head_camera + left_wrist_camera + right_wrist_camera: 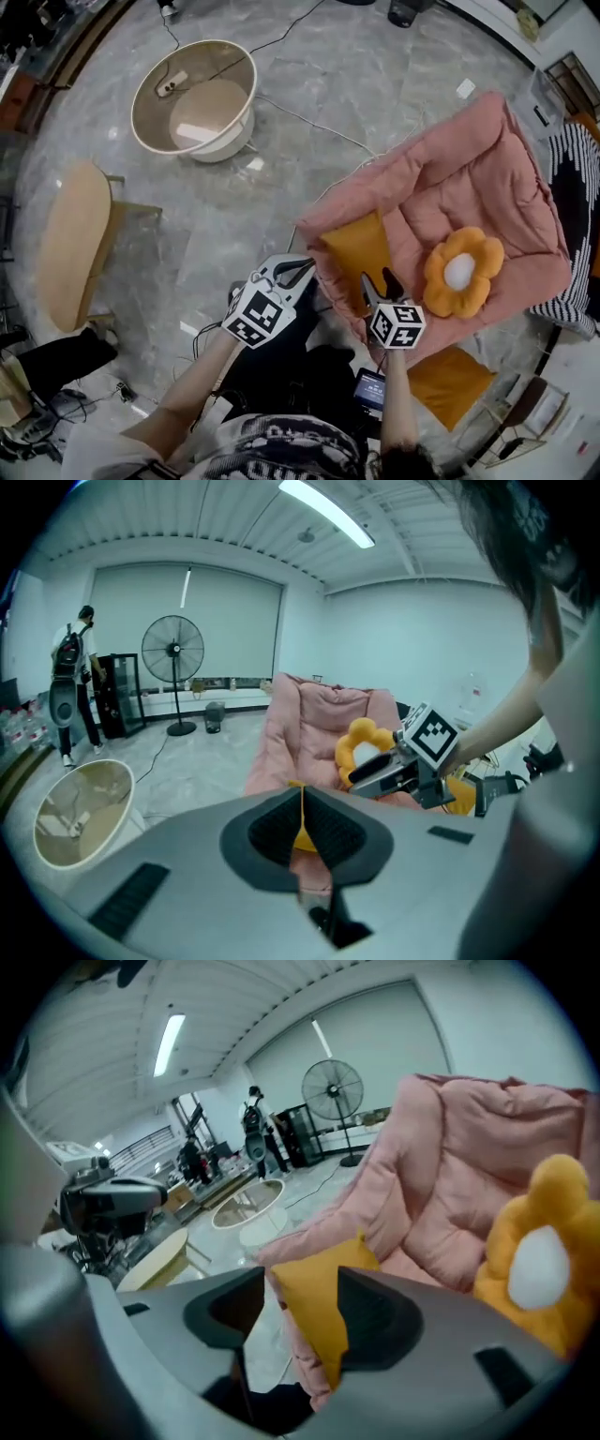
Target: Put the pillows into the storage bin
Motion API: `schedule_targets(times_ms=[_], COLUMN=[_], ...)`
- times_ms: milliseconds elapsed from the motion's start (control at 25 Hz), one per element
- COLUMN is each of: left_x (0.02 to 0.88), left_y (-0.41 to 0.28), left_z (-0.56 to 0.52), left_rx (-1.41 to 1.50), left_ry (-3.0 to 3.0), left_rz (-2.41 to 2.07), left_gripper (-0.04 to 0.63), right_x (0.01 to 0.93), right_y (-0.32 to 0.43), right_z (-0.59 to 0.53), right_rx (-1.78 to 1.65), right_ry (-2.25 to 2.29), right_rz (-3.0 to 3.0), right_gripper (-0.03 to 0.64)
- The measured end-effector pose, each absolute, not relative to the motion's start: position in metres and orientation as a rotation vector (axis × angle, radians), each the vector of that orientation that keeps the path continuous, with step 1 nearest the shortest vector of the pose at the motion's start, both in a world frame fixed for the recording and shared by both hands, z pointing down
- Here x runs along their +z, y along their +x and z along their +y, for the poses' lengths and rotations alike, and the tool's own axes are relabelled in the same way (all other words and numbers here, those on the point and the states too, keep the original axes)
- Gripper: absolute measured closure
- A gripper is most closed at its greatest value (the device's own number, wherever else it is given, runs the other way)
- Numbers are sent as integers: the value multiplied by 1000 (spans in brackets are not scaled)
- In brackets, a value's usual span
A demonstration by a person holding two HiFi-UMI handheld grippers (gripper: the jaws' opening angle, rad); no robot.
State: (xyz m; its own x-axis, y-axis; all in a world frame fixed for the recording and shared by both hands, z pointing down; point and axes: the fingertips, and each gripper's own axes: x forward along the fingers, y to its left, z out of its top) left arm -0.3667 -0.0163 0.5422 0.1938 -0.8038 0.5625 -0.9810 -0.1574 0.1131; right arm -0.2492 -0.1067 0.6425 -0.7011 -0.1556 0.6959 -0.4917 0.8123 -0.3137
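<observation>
A person stands at the near edge of a pink padded lounger (487, 178) on a grey marble floor, a two-jaw claw in each hand, both aimed downward at it.

A square orange pillow (356, 248) lies on the lounger's near left corner. The right gripper (379, 281) is at that pillow's near right edge. Its jaws are spread, and in the right gripper view the pillow's corner fills most of the gap between them, with a sliver of space on one side, so the claw is released rather than clamped.

The left gripper (298, 272) sits just off the lounger's near left corner, over bare floor. Its jaws are clenched almost together on nothing (only a thin slit shows, with orange pillow beyond it).

A flower-shaped pillow (459, 272), orange petals round a white centre, rests in the middle of the lounger's seat. A second orange pillow (450, 375) lies on the floor just beside the lounger's near right edge.

The storage bin (150, 122), round and beige, stands well apart from the lounger, across the floor to its far left. A pale wooden chair (75, 244) stands to the lounger's left, nearer than the bin.
</observation>
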Motion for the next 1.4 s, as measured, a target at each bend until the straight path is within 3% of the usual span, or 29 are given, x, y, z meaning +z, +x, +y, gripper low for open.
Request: schedule_targets(times_ms=[360, 640, 720, 960, 1200, 1400], left_x=[573, 584, 587, 580, 561, 531], left_y=[-435, -462, -468, -483, -481, -440], left_z=[32, 70, 77, 75, 39, -15], left_rx=[432, 397, 399, 367, 362, 382], left_ry=[1793, 1658, 1633, 1628, 1771, 1936], left_rz=[-1788, -1853, -1863, -1882, -1843, -1767], left_gripper=[580, 580, 580, 580, 580, 580], right_x=[714, 776, 781, 752, 690, 638], right_y=[-375, -388, -385, -376, -340, -286], right_z=[-75, -64, -69, -79, -106, -132], right_rx=[196, -228, -309, -144, 4, 97], right_ry=[131, -61, -53, 55, 292, 472], right_rz=[-2190, -1936, -1904, -1957, -2065, -2121], right_gripper=[367, 360, 447, 518, 534, 546])
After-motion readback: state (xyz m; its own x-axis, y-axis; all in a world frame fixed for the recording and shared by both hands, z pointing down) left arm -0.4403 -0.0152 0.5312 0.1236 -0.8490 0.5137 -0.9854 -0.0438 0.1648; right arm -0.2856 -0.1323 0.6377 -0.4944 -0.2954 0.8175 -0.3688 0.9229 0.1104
